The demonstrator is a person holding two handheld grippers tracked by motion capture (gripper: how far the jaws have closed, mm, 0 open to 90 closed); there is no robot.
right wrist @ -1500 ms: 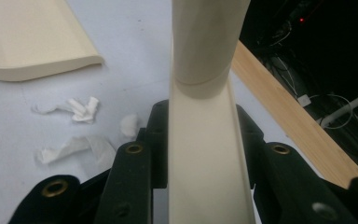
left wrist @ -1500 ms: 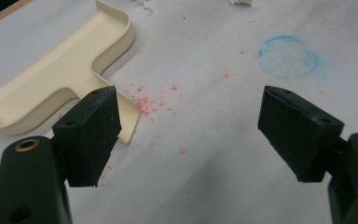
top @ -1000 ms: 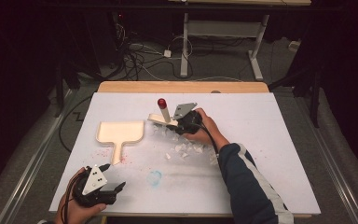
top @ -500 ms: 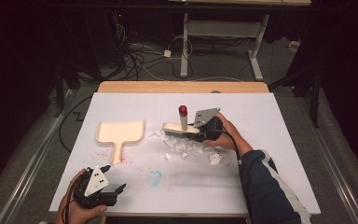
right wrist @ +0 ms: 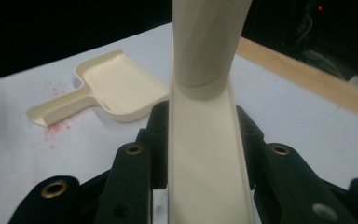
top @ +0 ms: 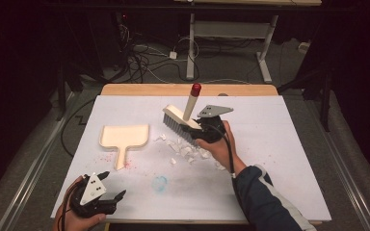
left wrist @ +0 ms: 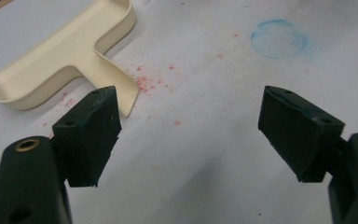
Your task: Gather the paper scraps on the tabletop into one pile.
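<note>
Our right gripper (top: 203, 132) pinches the brush (top: 180, 122) above scraps (top: 185, 149); dustpan (top: 124, 136) lies leftward, nearer our spread left gripper (top: 103, 199)

L gripper (top: 107, 196) low near table edge, fingers (left wrist: 91, 133) wide apart; R gripper (top: 203, 132) mid-table, fingers clamped.
</note>
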